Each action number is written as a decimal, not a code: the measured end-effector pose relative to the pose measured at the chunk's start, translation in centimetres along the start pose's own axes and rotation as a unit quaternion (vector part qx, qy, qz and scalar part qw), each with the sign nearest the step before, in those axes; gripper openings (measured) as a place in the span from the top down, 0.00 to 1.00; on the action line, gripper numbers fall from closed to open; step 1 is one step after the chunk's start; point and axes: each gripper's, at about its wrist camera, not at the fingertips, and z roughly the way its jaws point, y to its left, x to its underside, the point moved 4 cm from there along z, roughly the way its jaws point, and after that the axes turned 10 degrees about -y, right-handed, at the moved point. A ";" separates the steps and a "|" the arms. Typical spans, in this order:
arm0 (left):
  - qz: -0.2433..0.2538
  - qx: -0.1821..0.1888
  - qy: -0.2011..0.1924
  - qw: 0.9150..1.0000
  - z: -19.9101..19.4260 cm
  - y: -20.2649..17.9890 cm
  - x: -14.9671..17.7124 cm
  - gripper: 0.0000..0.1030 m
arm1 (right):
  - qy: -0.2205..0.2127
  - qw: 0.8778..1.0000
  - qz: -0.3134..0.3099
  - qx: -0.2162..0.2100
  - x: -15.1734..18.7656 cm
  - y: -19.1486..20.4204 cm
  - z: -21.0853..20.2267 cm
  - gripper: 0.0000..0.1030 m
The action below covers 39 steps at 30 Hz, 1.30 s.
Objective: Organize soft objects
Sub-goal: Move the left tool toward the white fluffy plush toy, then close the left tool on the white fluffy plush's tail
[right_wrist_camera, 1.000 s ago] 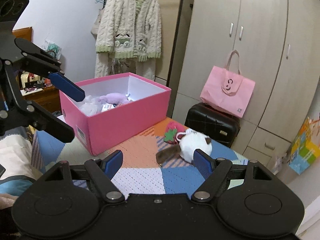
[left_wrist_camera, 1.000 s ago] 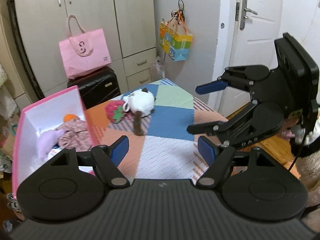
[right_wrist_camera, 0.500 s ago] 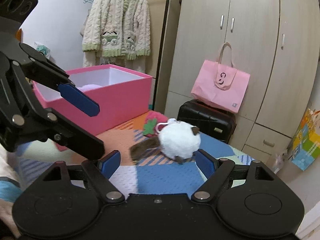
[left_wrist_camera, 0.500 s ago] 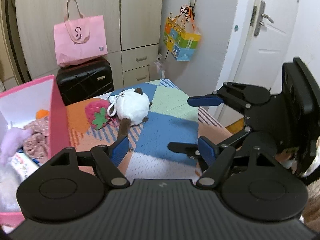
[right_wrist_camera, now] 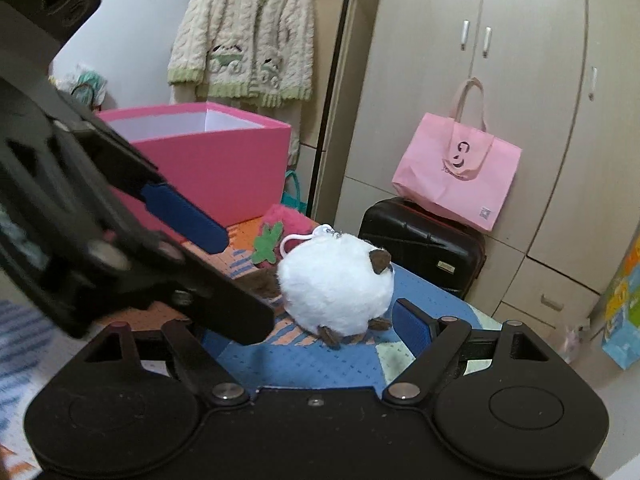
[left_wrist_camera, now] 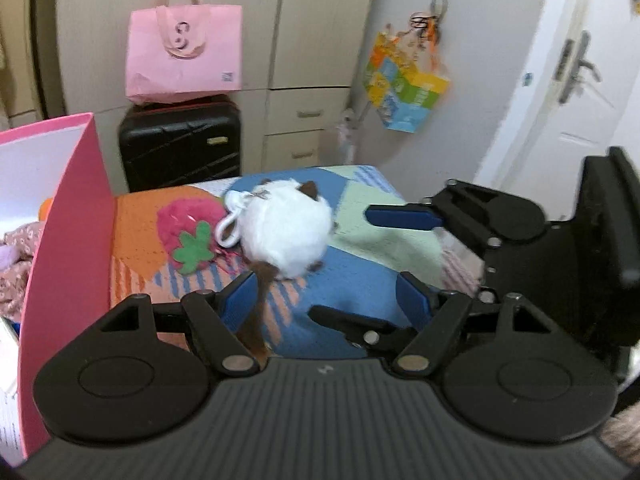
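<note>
A round white plush toy (left_wrist_camera: 286, 230) with brown ears and a brown tail lies on the patchwork cloth; it also shows in the right wrist view (right_wrist_camera: 336, 286). A pink strawberry plush (left_wrist_camera: 188, 236) lies beside it on its left, also visible in the right wrist view (right_wrist_camera: 280, 226). My left gripper (left_wrist_camera: 326, 298) is open, just short of the white toy. My right gripper (right_wrist_camera: 316, 326) is open, with the toy just ahead of its fingers. The right gripper appears in the left view (left_wrist_camera: 384, 268). A pink box (left_wrist_camera: 68, 216) holds several soft items.
A black suitcase (left_wrist_camera: 180, 144) with a pink paper bag (left_wrist_camera: 184, 56) on it stands behind the table by the wardrobe. A colourful bag (left_wrist_camera: 404, 80) hangs on the wall. A knitted cardigan (right_wrist_camera: 244, 40) hangs behind the box. The table's far edge (left_wrist_camera: 384, 184) is close.
Both grippers have moved in toward the white plush toy, which now looks much larger and closer. Both stayed open. The toys and the box have not moved.
</note>
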 end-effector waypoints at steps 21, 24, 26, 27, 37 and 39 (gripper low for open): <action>-0.094 -0.014 0.029 0.995 6.2 2.9 0.6 0.31 | 0.044 0.995 0.012 -0.089 1.2 -3.0 5.9 0.14; -0.103 0.008 0.042 0.994 6.5 2.9 0.6 0.38 | 0.052 0.994 0.030 -0.090 1.6 -3.0 6.3 0.17; -0.107 0.009 0.045 0.993 6.6 2.9 0.7 0.39 | 0.050 0.995 0.035 -0.085 1.7 -2.9 6.3 0.20; -0.103 0.008 0.044 0.994 6.6 2.9 0.7 0.40 | 0.048 0.995 0.035 -0.080 1.8 -2.9 6.2 0.23; -0.094 0.021 0.047 0.994 5.9 2.5 1.0 0.44 | 0.053 0.995 0.062 -0.054 1.9 -2.6 5.0 0.28; -0.100 0.027 0.048 0.993 5.6 2.5 1.2 0.44 | 0.060 0.994 0.076 -0.053 1.9 -2.7 4.8 0.25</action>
